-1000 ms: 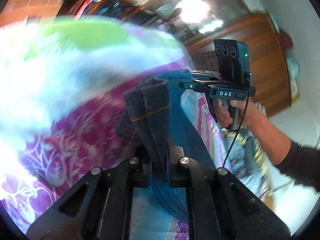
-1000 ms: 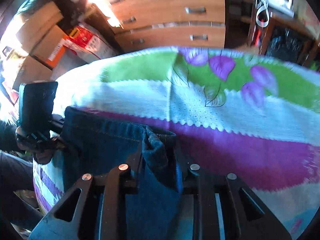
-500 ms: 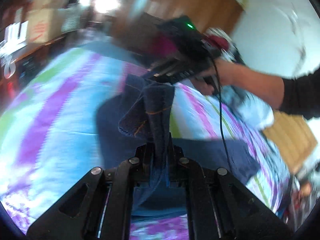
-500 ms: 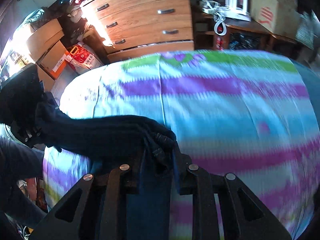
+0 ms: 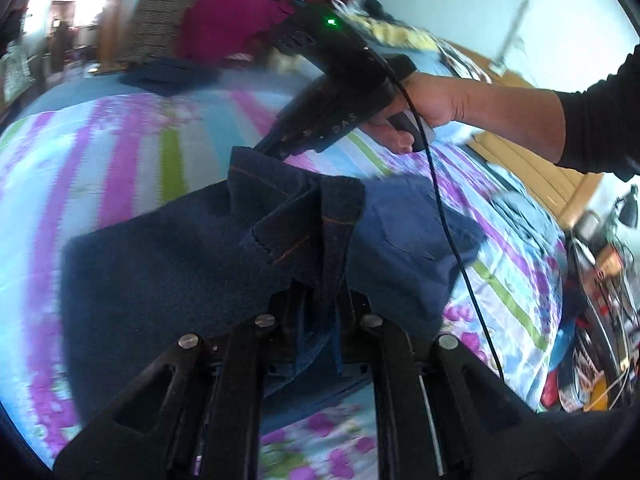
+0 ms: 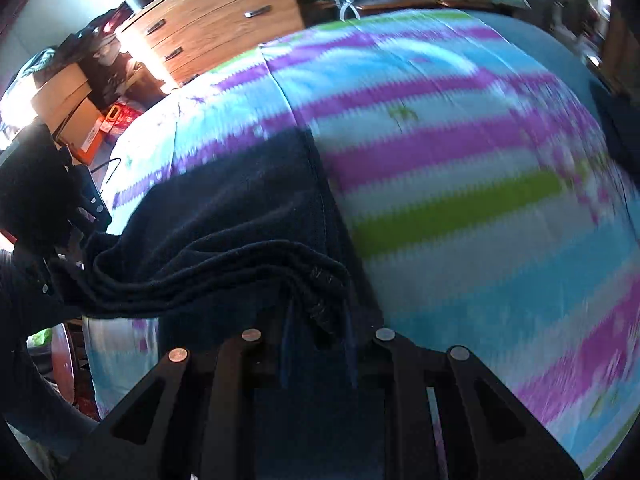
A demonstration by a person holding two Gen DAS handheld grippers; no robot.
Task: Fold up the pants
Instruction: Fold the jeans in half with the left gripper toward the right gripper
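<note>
Dark blue denim pants [image 5: 172, 264] lie partly spread on the striped bedspread [image 5: 120, 152], with the hem edge lifted. My left gripper [image 5: 324, 292] pinches a fold of the hem with orange stitching; its jaws are opening slightly with the denim still between them. The right gripper [image 5: 264, 146], held by a hand [image 5: 436, 100], grips the other corner of the same edge. In the right wrist view my right gripper [image 6: 320, 320] is shut on a bunched denim fold of the pants [image 6: 248, 200]. The cloth runs left to the left gripper [image 6: 90, 236].
The bedspread [image 6: 460, 160] stretches wide to the right. A wooden dresser [image 6: 224, 20] and cardboard boxes [image 6: 76, 112] stand beyond the bed. A folded dark garment [image 5: 172, 74] and a heap of clothes [image 5: 232, 24] lie at the far end. Cluttered items [image 5: 600, 280] line the right side.
Both grippers have swept across the bed carrying the denim edge, folding it over the rest of the pants. The left gripper rolled. More denim now lies flat on the bedspread.
</note>
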